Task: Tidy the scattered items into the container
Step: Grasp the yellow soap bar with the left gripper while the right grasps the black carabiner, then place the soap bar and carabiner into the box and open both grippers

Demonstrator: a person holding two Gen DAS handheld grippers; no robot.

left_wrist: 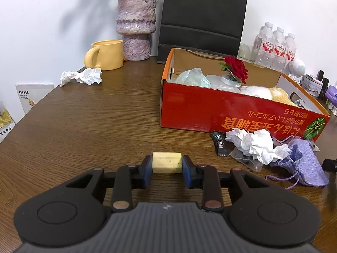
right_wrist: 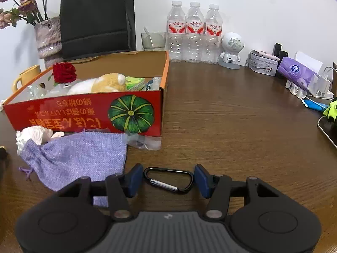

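Left gripper (left_wrist: 167, 165): its blue pads are pressing on the two short ends of the yellow eraser block (left_wrist: 167, 162), so the jaws are clamped on it, and the block's long axis is running straight across the gap from one finger to the other

Eraser relative to the red box (left_wrist: 210, 109): it is sitting short of the box's near-left corner and off to that corner's left, with the open top lying ahead and to the right of the jaws; whether the block is hanging just above the table (left_wrist: 94, 116) or resting on it, I cannot tell

Left-hand clutter: a crumpled tissue (left_wrist: 256, 145), a dark candy bar (left_wrist: 220, 145) and a purple pouch (left_wrist: 303, 164) are lying against the box's near wall, while a second tissue (left_wrist: 81, 76) is lying well away from the box, by the yellow mug (left_wrist: 106, 54)

Right gripper (right_wrist: 168, 178): the jaws are standing wide apart, straddling a black carabiner (right_wrist: 168, 179) that is lying flat, its long axis crossing the gap, neither pad seeming to touch it

Carabiner relative to the box: it is lying in front of the near-right corner, with the pouch just to its left

Judgement: the left hand is looking readier to deliver, since its item is already held; the right is needing to close first
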